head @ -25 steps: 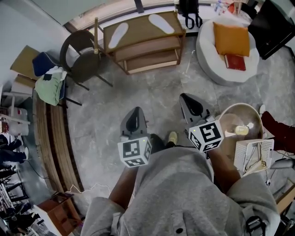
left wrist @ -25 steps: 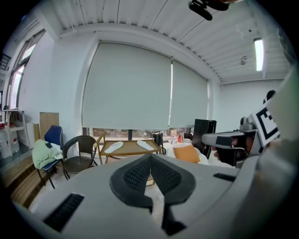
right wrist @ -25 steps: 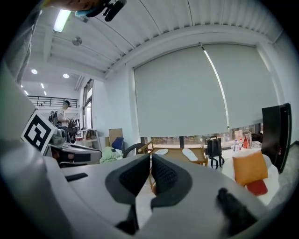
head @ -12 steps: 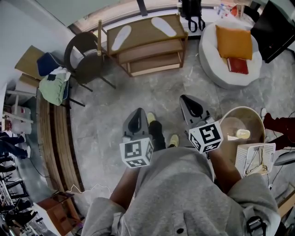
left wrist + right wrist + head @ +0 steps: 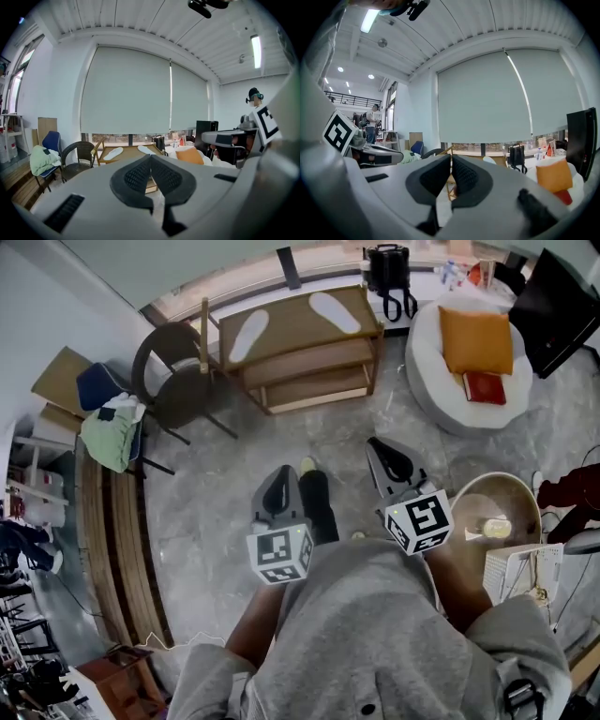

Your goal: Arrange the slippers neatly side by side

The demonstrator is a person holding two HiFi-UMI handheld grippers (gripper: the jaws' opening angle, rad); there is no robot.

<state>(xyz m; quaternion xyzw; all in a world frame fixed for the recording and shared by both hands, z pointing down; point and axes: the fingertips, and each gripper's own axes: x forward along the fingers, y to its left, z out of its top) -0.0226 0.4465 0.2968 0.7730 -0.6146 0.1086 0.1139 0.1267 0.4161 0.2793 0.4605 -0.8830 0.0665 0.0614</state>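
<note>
Two white slippers lie apart on top of a low wooden rack (image 5: pixel 291 348): the left slipper (image 5: pixel 247 334) and the right slipper (image 5: pixel 335 311). Both sit far ahead of my grippers. My left gripper (image 5: pixel 280 472) is held over the grey floor, shut and empty. To its right, my right gripper (image 5: pixel 383 446) is likewise shut with nothing in it. In the left gripper view the shut gripper (image 5: pixel 151 158) points toward the rack, where both slippers (image 5: pixel 113 152) (image 5: pixel 146 150) show. The right gripper view shows its shut gripper (image 5: pixel 451 161) and one slipper (image 5: pixel 490 160).
A dark round chair (image 5: pixel 173 371) stands left of the rack, a blue chair with green cloth (image 5: pixel 108 423) further left. A white beanbag with an orange cushion (image 5: pixel 475 338) sits at right, a black bag (image 5: pixel 386 268) behind. A round basket (image 5: pixel 487 507) is at my right.
The person's dark-trousered leg has stepped forward between the grippers, and the rack sits slightly lower in the head view. Both grippers have stayed shut and empty.
</note>
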